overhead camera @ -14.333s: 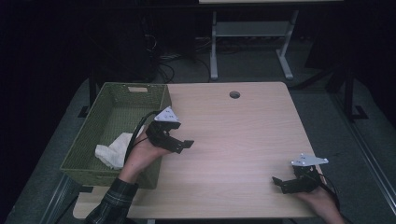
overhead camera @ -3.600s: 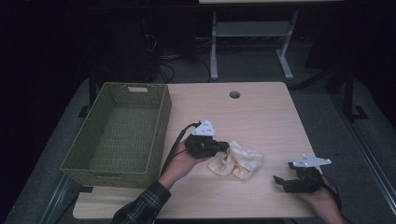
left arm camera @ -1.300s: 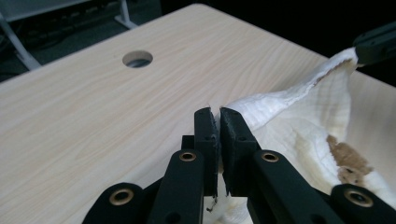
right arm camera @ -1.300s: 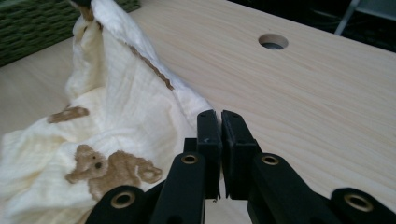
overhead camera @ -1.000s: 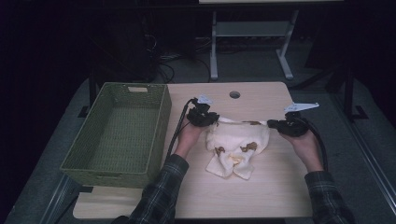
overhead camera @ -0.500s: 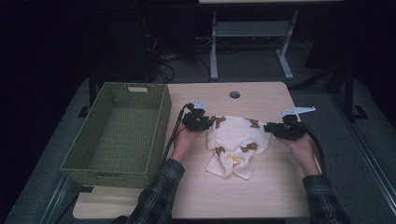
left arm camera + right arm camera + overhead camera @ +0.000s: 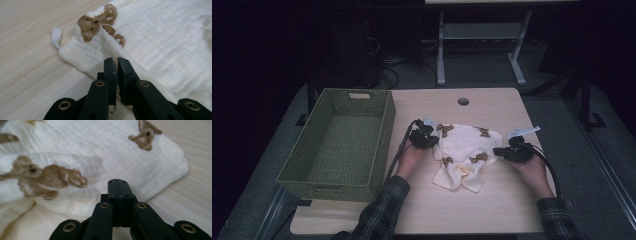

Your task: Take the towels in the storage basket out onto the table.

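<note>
A cream muslin cloth (image 7: 464, 152) printed with brown animals lies partly spread on the light wooden table (image 7: 492, 210), just right of an empty green woven basket (image 7: 339, 142). The left gripper (image 7: 424, 138) sits at the cloth's left edge; in the left gripper view its jaws stand almost closed with a thin gap between them, and the cloth's edge (image 7: 100, 58) runs under their tips, though I cannot tell whether fabric is pinched. The right gripper (image 7: 512, 151) rests at the cloth's right edge; in the right gripper view its jaws are pressed fully together over the cloth's hem (image 7: 160, 173), and a grip cannot be confirmed there either
</note>
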The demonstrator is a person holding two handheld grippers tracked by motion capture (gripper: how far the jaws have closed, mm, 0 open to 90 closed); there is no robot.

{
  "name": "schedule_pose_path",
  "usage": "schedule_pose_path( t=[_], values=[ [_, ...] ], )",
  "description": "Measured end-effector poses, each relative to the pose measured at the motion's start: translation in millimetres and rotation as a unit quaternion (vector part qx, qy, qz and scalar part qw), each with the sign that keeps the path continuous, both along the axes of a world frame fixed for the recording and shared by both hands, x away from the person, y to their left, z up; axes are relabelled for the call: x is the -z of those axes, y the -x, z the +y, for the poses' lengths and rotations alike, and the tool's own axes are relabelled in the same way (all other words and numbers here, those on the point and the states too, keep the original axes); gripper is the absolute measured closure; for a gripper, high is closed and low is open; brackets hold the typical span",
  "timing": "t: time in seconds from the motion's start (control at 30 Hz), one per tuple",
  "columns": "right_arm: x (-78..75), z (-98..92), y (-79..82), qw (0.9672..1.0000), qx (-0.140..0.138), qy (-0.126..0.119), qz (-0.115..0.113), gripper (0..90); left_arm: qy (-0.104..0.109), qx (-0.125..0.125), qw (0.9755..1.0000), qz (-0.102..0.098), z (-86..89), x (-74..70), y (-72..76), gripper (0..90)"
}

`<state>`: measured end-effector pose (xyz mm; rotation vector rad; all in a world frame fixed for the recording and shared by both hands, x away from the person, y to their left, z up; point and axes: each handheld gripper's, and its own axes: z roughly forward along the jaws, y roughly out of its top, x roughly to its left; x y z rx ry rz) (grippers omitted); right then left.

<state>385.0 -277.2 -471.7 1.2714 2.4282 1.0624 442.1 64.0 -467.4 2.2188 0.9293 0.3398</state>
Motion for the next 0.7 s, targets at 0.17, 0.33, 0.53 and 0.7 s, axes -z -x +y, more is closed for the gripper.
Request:
schedule_pose_path(
  t=[0.17,0.33,0.53,0.7],
  values=[
    [-1.3,-4.4,-1.4,0.9999,0.004,0.014,-0.006,89.9,-0.01,-0.019,0.9998,-0.007,7.9,-0.4,-5.2,85.6],
    [-2.0,-13.7,-2.7,0.9992,0.023,0.03,-0.014,89.9,-0.035,-0.042,0.9984,-0.016,17.4,-1.8,-9.8,85.7],
    [-4.7,-21.4,-1.6,0.9991,0.038,0.013,-0.015,83.2,-0.034,-0.04,0.9985,-0.016,15.3,-3.7,-5.4,80.9],
    [-16.5,-20.3,9.9,0.9994,0.027,-0.012,-0.02,79.4,-0.002,-0.021,0.9998,-0.001,10.8,-12.0,9.5,76.2]
  ],
)
